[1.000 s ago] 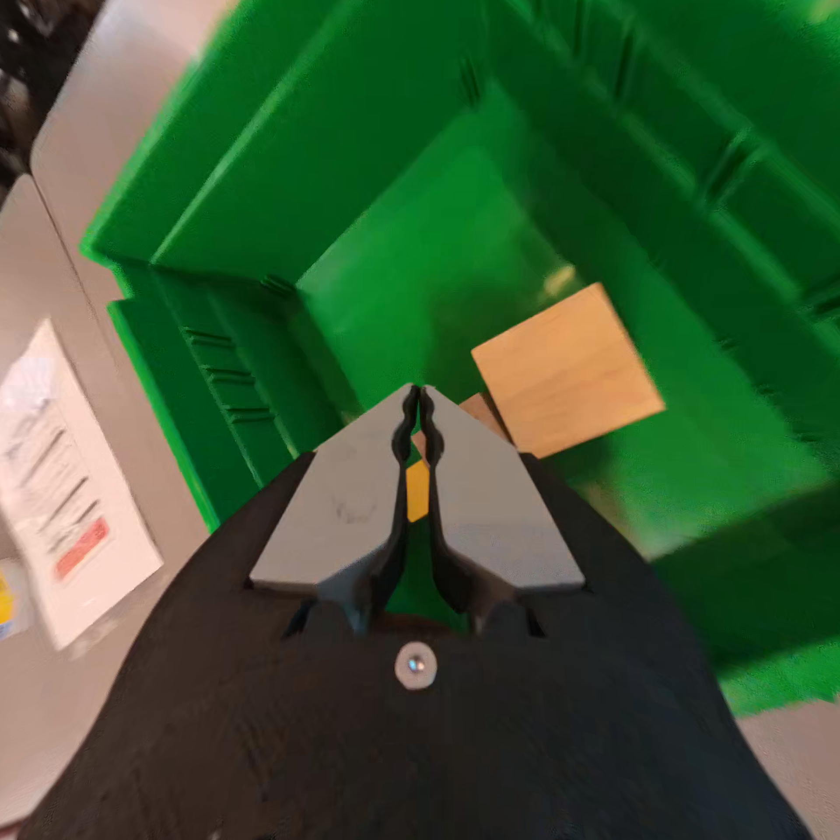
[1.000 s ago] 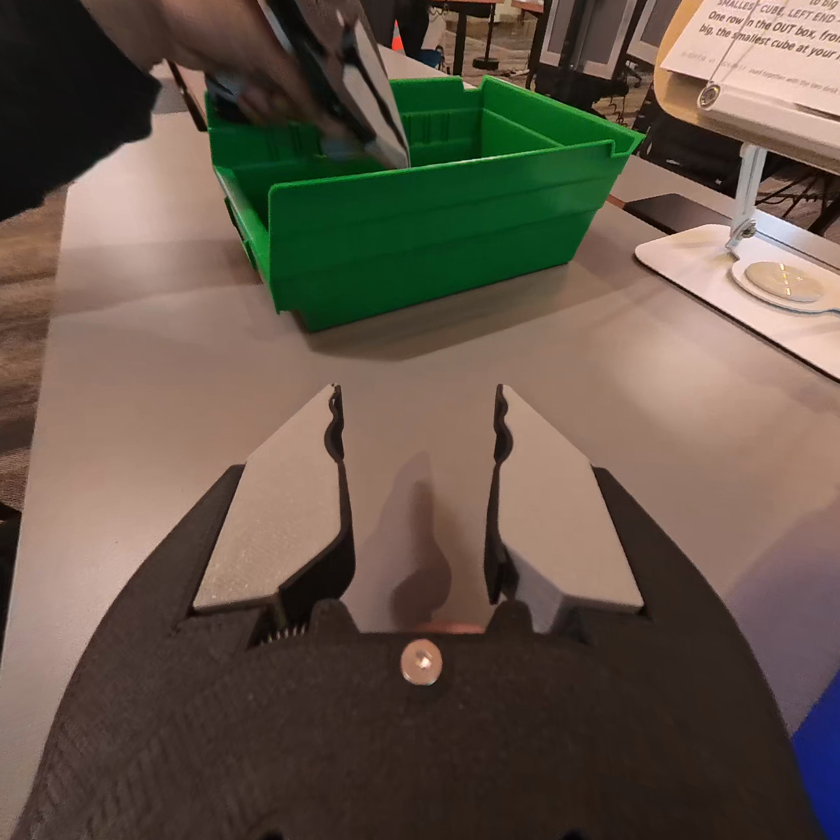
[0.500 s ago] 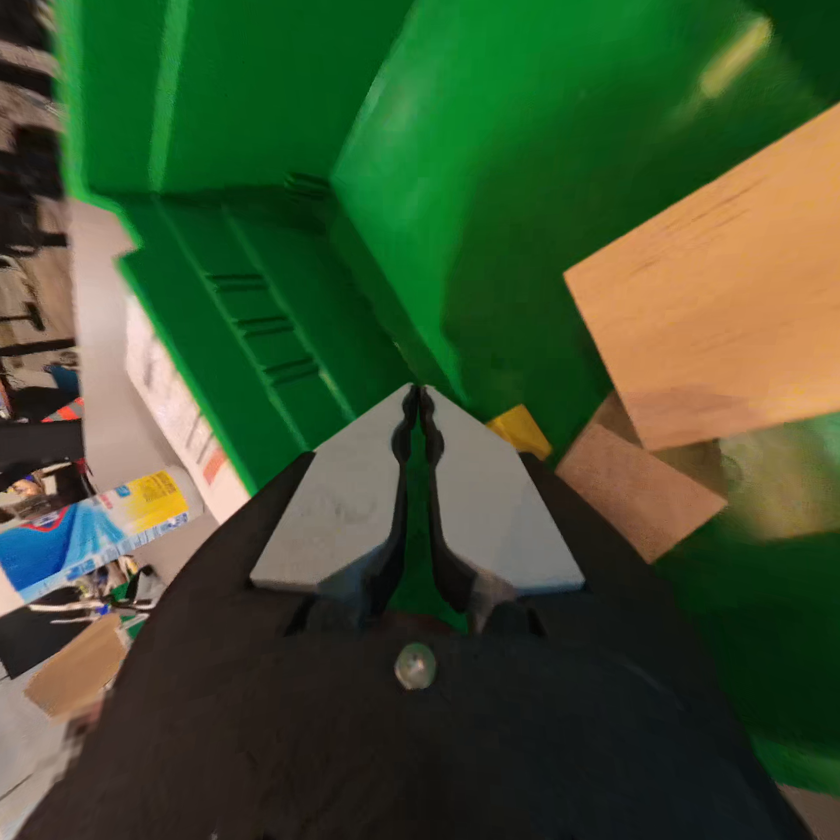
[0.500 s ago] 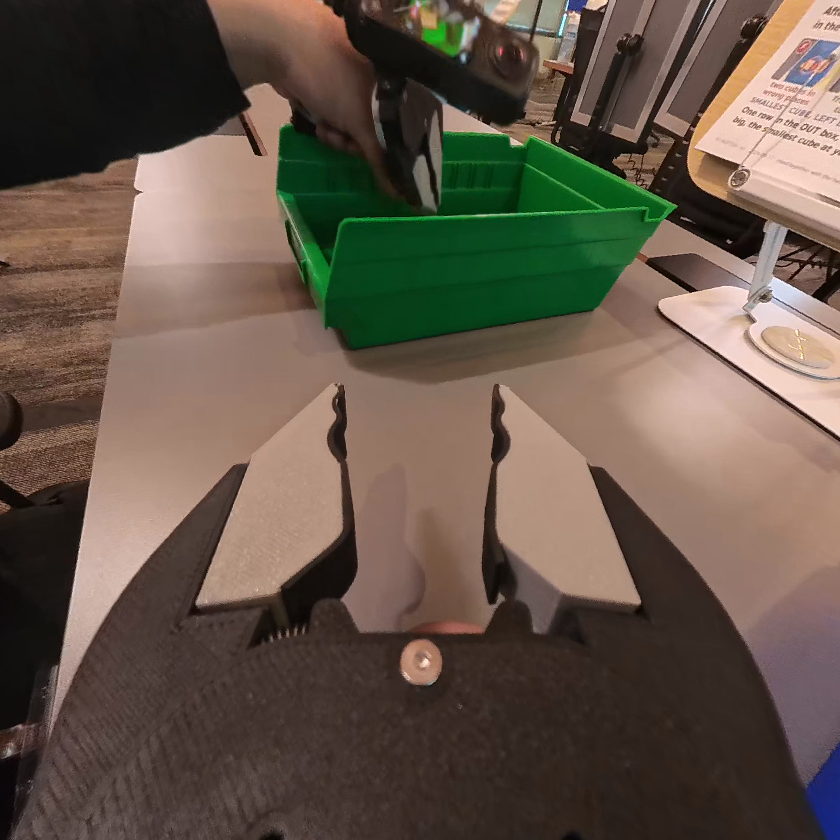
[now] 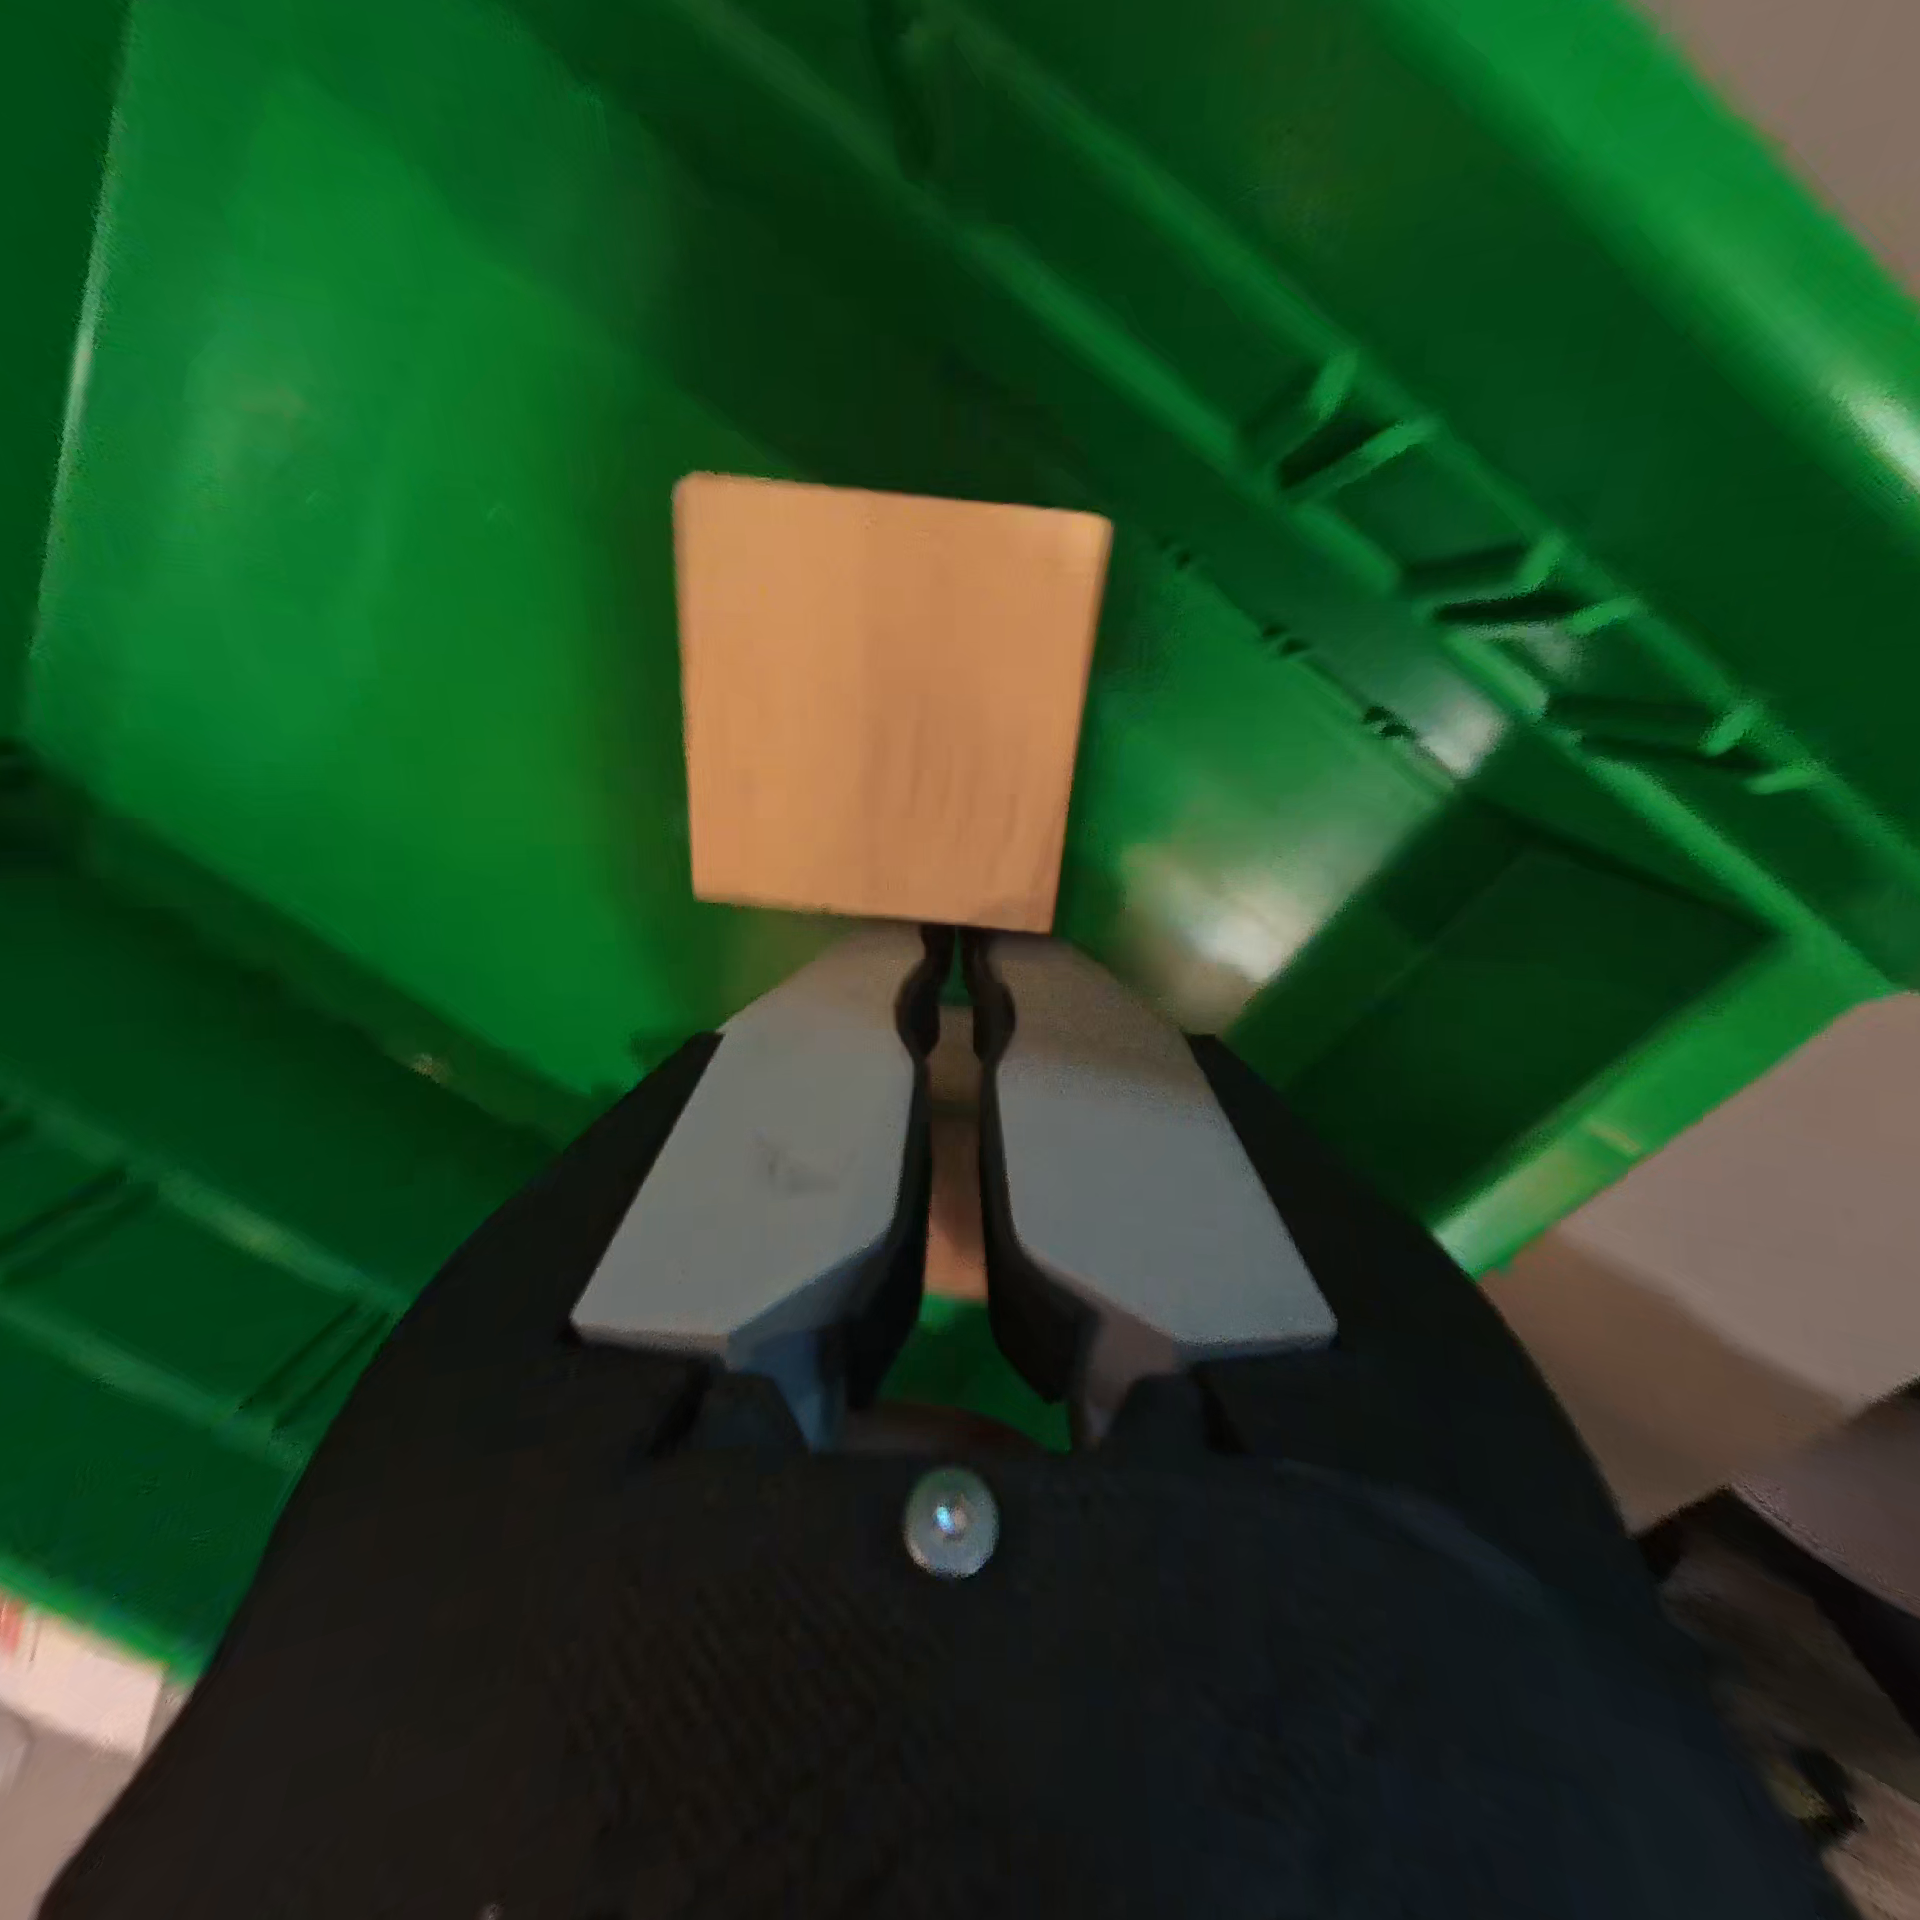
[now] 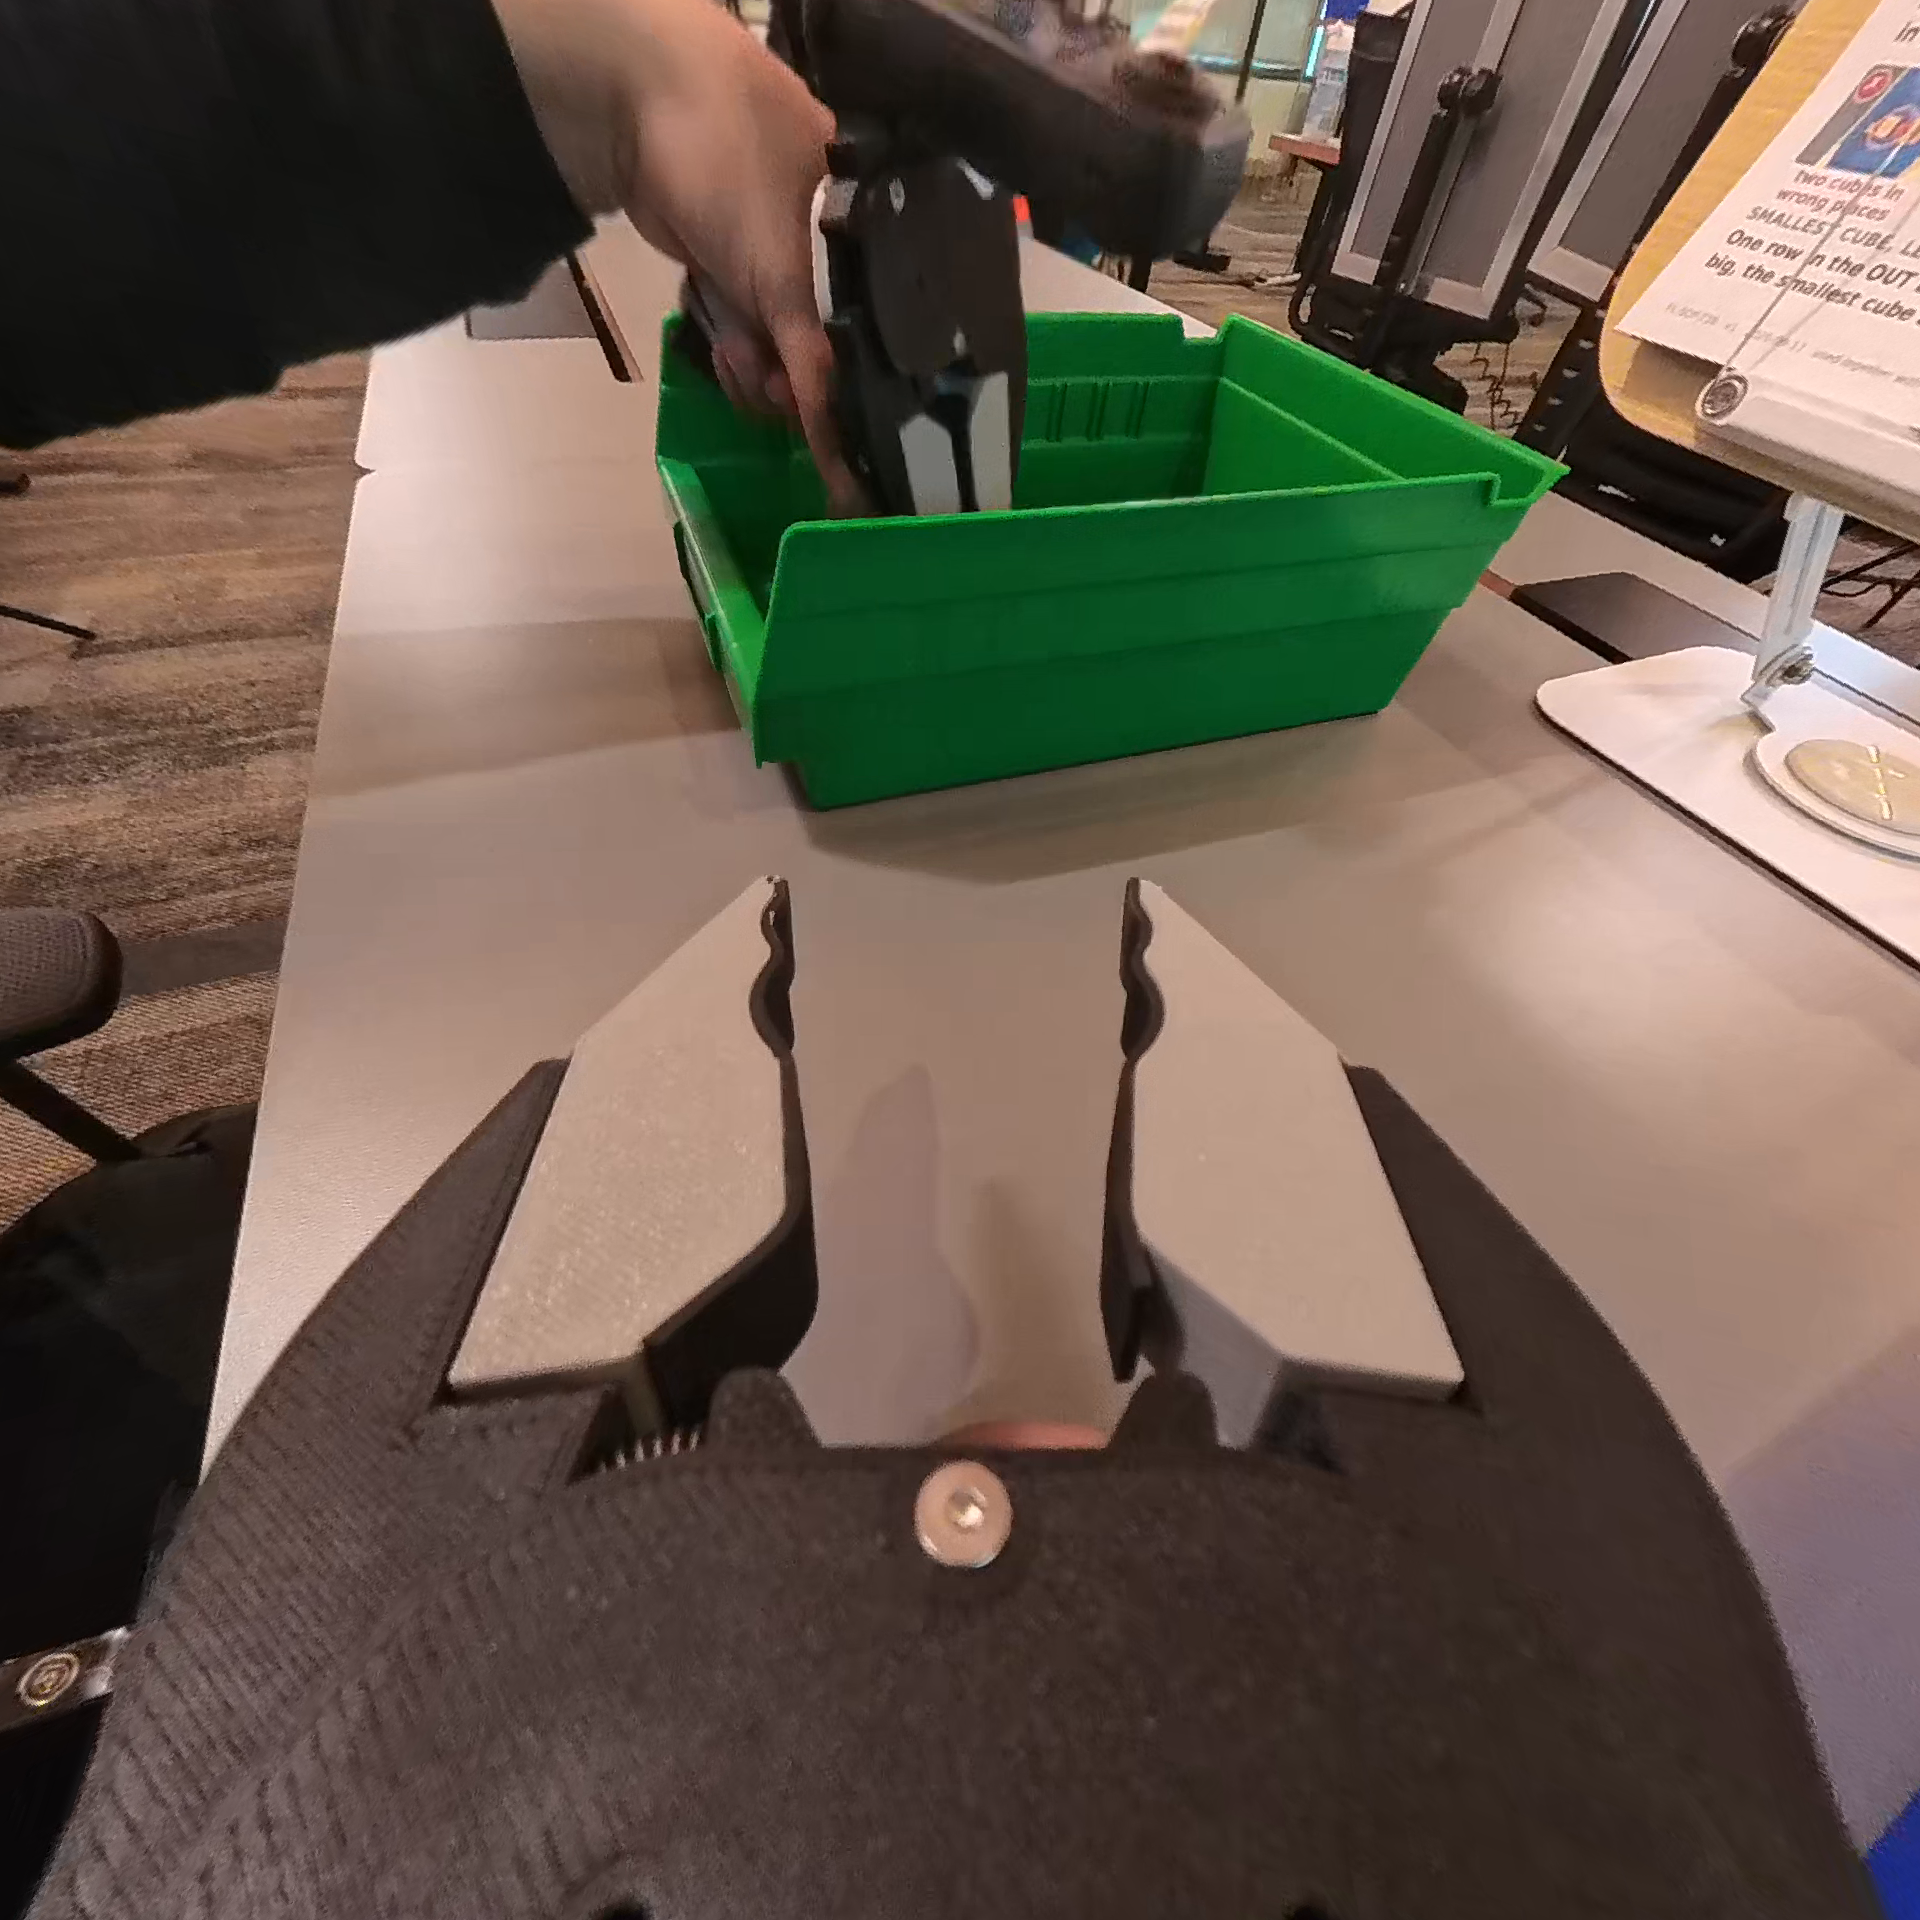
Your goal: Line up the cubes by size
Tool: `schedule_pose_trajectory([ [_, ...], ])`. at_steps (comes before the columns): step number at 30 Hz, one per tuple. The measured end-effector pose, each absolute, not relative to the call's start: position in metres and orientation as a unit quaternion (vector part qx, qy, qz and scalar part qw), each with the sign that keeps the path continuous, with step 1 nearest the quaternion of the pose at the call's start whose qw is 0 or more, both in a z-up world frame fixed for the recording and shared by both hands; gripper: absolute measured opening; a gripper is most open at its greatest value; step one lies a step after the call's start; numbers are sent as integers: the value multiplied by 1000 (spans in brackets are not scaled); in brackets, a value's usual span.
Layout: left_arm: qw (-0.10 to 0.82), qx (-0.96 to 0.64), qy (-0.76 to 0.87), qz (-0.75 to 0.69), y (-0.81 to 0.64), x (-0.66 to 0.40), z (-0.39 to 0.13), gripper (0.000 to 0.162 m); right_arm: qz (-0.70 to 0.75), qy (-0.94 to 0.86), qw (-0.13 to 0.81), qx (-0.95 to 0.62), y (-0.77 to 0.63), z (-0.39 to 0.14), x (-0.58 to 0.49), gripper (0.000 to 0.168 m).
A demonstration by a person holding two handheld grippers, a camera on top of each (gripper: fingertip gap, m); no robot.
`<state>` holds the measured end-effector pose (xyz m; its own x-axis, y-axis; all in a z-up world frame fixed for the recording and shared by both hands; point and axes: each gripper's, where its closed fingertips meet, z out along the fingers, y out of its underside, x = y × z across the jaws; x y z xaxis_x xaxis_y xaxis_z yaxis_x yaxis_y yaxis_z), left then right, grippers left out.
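In the left wrist view a large wooden cube (image 5: 878, 707) lies on the floor of the green bin (image 5: 312, 520), straight ahead of my left gripper (image 5: 952, 940). Its jaws stand nearly together with only a thin slit, and the tips are right at the cube's near edge. A strip of lighter wood (image 5: 956, 1226) shows through the slit; I cannot tell what it belongs to. In the right wrist view the left gripper (image 6: 935, 416) points down into the bin (image 6: 1122, 623). My right gripper (image 6: 954, 904) is open and empty over the grey table (image 6: 1455, 1039), short of the bin.
A document stand with a printed sheet (image 6: 1787, 239) on a white base (image 6: 1662, 727) stands at the table's right. A person's hand and dark sleeve (image 6: 675, 156) reach over the bin. A chair arm (image 6: 42, 977) is off the table's left edge.
My left gripper has swung round inside the bin, so the large cube now sits straight ahead of its tips instead of off to the right. My right gripper stays open and has shifted a little.
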<state>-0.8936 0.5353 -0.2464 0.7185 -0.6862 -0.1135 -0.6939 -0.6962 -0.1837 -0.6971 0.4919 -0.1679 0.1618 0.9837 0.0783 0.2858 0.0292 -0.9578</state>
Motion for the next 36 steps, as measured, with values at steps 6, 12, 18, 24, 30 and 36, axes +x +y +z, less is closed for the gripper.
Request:
schedule_pose_trajectory([
  [6,146,-908,378,105,562,-899,-246,0,366,-532,478,-596,494,-168,-696,61],
  [12,171,-905,367,130,566,-906,-230,15,371,-530,481,-592,492,-163,-695,60],
  [18,149,-912,346,163,533,-935,-211,16,372,-531,481,-590,491,-162,-695,60],
  [24,104,-915,344,182,502,-958,-225,6,374,-536,479,-586,487,-162,-696,60],
  [30,138,-912,346,170,508,-946,-228,15,370,-530,483,-591,492,-162,-695,60],
  [36,244,-900,323,164,537,-930,-203,29,375,-522,480,-597,497,-161,-693,60],
])
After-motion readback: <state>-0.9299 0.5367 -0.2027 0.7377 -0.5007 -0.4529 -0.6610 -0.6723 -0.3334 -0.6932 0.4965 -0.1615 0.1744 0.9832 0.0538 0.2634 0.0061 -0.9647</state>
